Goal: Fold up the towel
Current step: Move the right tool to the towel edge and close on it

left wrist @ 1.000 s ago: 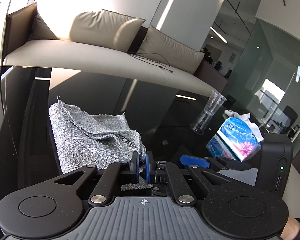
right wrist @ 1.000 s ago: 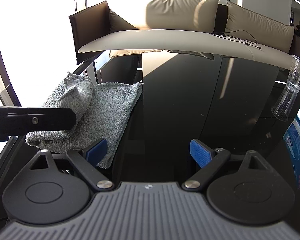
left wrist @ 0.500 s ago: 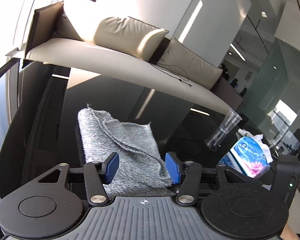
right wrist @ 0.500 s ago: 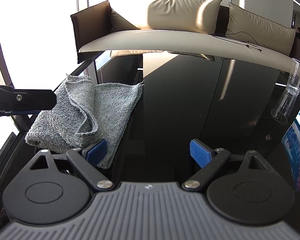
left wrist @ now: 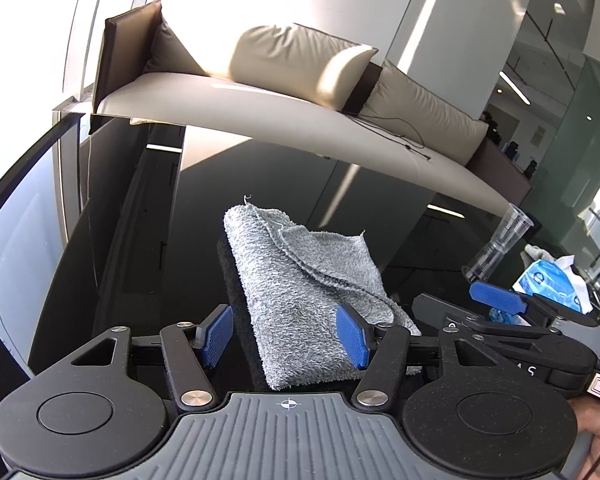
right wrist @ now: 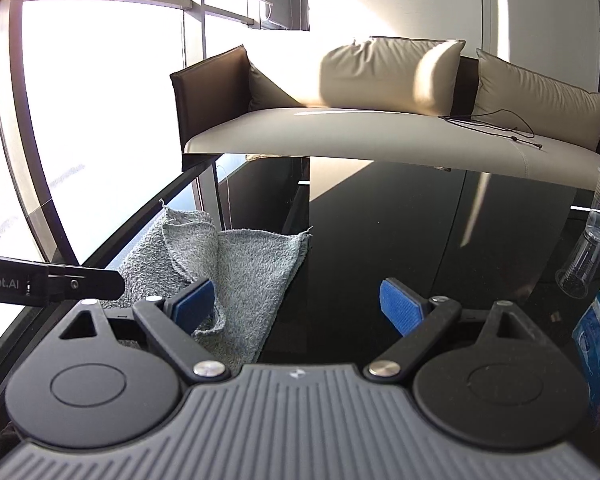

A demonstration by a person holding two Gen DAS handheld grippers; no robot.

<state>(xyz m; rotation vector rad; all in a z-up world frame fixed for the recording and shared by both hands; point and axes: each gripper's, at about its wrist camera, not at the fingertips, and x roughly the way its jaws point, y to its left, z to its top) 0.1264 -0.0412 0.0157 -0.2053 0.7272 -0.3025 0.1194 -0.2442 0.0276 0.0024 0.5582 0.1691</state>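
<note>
A grey terry towel [left wrist: 300, 280] lies folded on the glossy black table [left wrist: 380, 208], its top layer lying askew with a loose corner pointing right. My left gripper [left wrist: 285, 334] hovers at the towel's near end with its jaws opening; the towel lies between and below the blue pads, which do not press it. In the right wrist view the towel [right wrist: 252, 268] sits at the left near the table edge. My right gripper [right wrist: 296, 304] is open; its left pad hangs over the towel's near right part, its right pad over bare table. One left-gripper finger [right wrist: 80, 284] juts in from the left.
A stack of clear plastic cups [left wrist: 500, 244] lies tilted at the right, next to a blue tissue pack [left wrist: 548, 284]. A beige sofa [left wrist: 300, 120] with cushions and a cable stands beyond the table. The table's left edge [right wrist: 140, 220] runs close by the towel.
My left gripper, shut on a towel edge a second ago, has opened and let it go. The lifted fold has dropped flat onto the towel. The right gripper has stayed put and open.
</note>
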